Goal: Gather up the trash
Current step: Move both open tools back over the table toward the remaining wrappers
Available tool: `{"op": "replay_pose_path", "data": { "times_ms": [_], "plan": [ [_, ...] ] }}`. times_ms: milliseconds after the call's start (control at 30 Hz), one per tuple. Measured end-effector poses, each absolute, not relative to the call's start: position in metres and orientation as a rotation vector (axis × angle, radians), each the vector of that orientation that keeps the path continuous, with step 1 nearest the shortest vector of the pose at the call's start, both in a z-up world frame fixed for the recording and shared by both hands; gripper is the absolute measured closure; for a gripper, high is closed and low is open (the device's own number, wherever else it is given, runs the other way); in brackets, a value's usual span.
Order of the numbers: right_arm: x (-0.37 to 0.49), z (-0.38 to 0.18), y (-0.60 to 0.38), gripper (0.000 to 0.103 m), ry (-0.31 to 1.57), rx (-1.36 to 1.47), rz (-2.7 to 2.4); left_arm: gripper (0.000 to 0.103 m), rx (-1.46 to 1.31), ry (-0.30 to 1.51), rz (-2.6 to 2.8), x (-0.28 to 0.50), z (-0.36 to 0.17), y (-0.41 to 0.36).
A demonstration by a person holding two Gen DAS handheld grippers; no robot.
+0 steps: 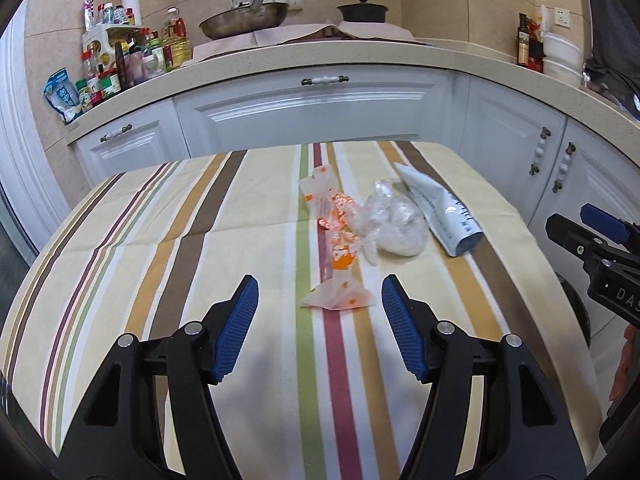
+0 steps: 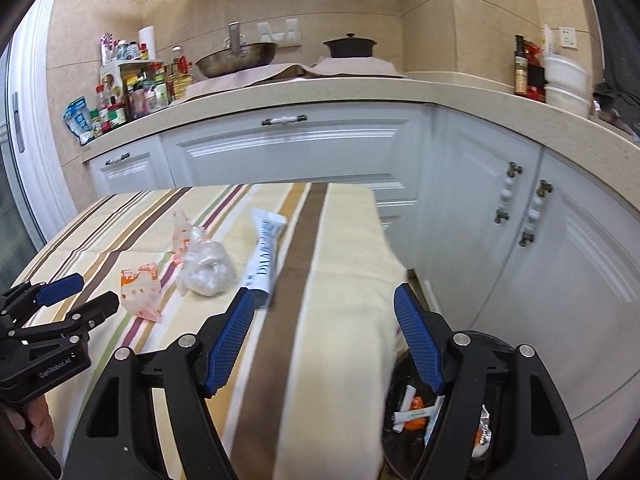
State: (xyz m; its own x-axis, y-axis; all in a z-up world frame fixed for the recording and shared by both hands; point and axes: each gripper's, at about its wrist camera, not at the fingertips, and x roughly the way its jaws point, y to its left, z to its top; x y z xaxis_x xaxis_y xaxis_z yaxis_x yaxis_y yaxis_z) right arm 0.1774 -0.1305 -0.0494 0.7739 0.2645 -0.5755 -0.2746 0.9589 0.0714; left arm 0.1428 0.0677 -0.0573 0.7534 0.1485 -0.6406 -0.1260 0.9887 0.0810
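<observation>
From your left wrist camera, your left gripper (image 1: pixel 319 312) hangs over the striped tablecloth (image 1: pixel 160 240) with its jaws spread wide and nothing between them. Just beyond the fingertips lies the orange-printed plastic wrapper (image 1: pixel 336 240), running from near to far along the red stripe. To its right, touching it, sits the crumpled clear plastic bag (image 1: pixel 394 220), and right of that lies the white tube (image 1: pixel 440 208), cap end toward you. At the far right edge your right gripper (image 1: pixel 592 236) shows beside the table. Beyond the table stand white cabinets (image 1: pixel 312 112) under a countertop (image 1: pixel 320 56) carrying a wok (image 1: pixel 244 20), a black pot (image 1: pixel 362 11) and bottles.

From your right wrist camera, your right gripper (image 2: pixel 324 312) is also wide open and holds nothing, poised over the table's right edge. Below its right finger sits the black trash bin (image 2: pixel 492 346) on the floor, with wrappers already inside. The white tube (image 2: pixel 264 252) lies just beyond the left fingertip, with the clear bag (image 2: pixel 206 268) and the orange wrapper (image 2: pixel 142 288) further left. Your left gripper (image 2: pixel 78 294) appears at the left edge, open.
</observation>
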Motion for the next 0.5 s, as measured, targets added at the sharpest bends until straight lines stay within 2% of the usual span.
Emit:
{"op": "replay_pose_path", "data": {
  "times_ms": [167, 233, 400, 467, 500],
  "plan": [
    [0.181, -0.053, -0.124, 0.032, 0.634, -0.016, 0.309, 0.038, 0.038, 0.727, 0.148, 0.155, -0.064, 0.071],
    [0.182, -0.054, -0.122, 0.032, 0.639, -0.016, 0.312, 0.034, 0.046, 0.733, 0.141, 0.162, -0.066, 0.068],
    [0.184, -0.055, -0.123, 0.031, 0.645, -0.013, 0.314, 0.034, 0.028, 0.781, 0.114, 0.181, -0.075, 0.065],
    [0.184, -0.055, -0.123, 0.031, 0.646, -0.012, 0.314, 0.039, 0.016, 0.795, 0.116, 0.186, -0.078, 0.068],
    [0.184, -0.055, -0.122, 0.030, 0.646, -0.012, 0.314, 0.048, 0.010, 0.799, 0.117, 0.187, -0.079, 0.069]
  ]
}}
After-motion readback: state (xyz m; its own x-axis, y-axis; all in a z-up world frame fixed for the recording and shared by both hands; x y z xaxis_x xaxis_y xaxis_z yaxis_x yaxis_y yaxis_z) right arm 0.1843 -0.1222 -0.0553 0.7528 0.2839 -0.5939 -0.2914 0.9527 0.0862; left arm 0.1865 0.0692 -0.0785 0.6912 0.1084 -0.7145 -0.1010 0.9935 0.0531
